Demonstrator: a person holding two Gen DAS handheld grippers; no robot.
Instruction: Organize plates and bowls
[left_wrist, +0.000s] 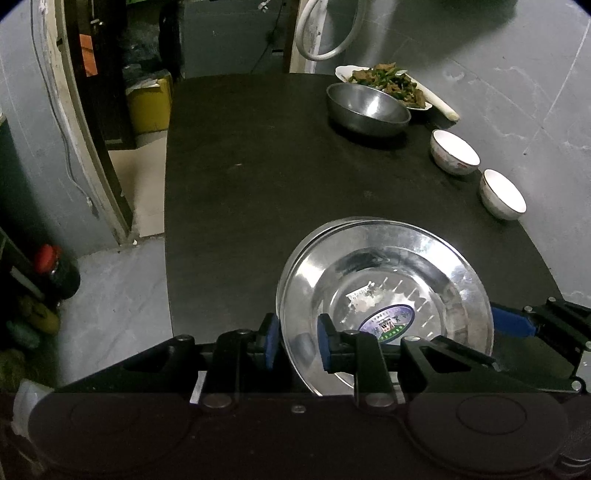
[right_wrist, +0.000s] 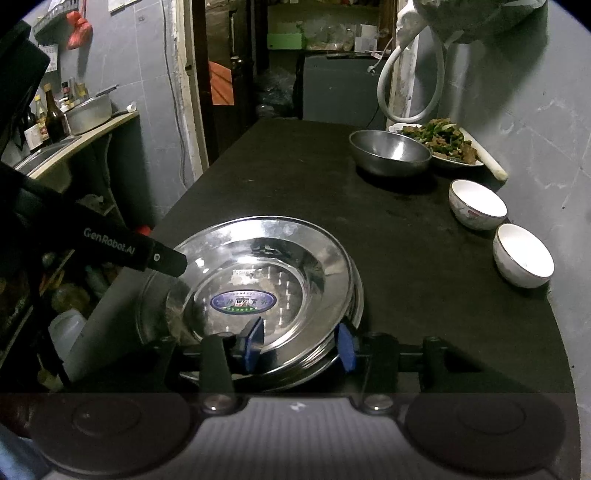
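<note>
Left gripper (left_wrist: 295, 341): I see it low over the near edge of the black table (left_wrist: 240, 184), pointing forward. Its two blue pads stand on each side of the left rim of the top steel plate (left_wrist: 388, 295), one outside and one inside. The jaws are narrow, with a gap about the rim; I cannot tell if the pads really press it.

Right gripper (right_wrist: 301, 341): it comes from the near side, level with the table. One blue pad is over the plate's inner slope, the other is outside the right rim. The jaws are half wide around the rim, not holding it as far as I see.

Left gripper from the right camera: its black finger (right_wrist: 162, 256) reaches in from the left and its tip is above the left rim of the plate.

Steel plates: a stack of them at the near middle of the table; the top one has an oval sticker (right_wrist: 243, 301) in its centre and sits a little shifted on the one under it.

Far right: a steel bowl (left_wrist: 367, 109), just beside it a white dish with cooked food (left_wrist: 388, 85).

Right edge: two white bowls (left_wrist: 454, 151) (left_wrist: 502, 194), near each other, well apart from the plates.
</note>
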